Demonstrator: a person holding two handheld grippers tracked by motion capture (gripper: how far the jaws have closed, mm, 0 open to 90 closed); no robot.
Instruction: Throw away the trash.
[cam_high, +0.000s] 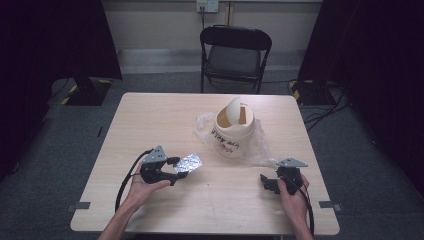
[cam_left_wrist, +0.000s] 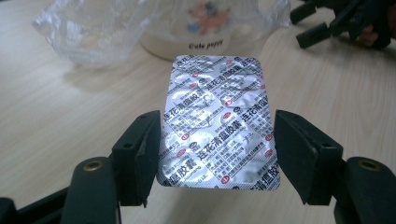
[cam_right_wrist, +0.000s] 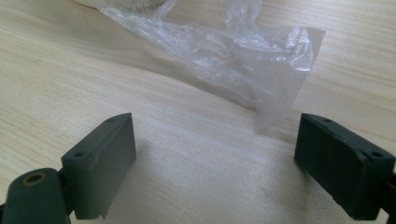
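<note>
The left gripper (cam_left_wrist: 217, 154) pinches the foil pill pack (cam_left_wrist: 217, 123) by its two long edges; the pack sticks out ahead of the jaws, above the table (cam_left_wrist: 60, 121). It looks light, thin and bendy (squeeze gently). The right gripper (cam_right_wrist: 215, 163) rests wide open, holding nothing.

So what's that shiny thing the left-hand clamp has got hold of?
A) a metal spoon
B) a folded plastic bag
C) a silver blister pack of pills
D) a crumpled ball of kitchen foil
C: in the left gripper view the left gripper is shut on a flat silver blister pack, with rounded pill bumps and printed red and dark lettering, held above the table.
</note>
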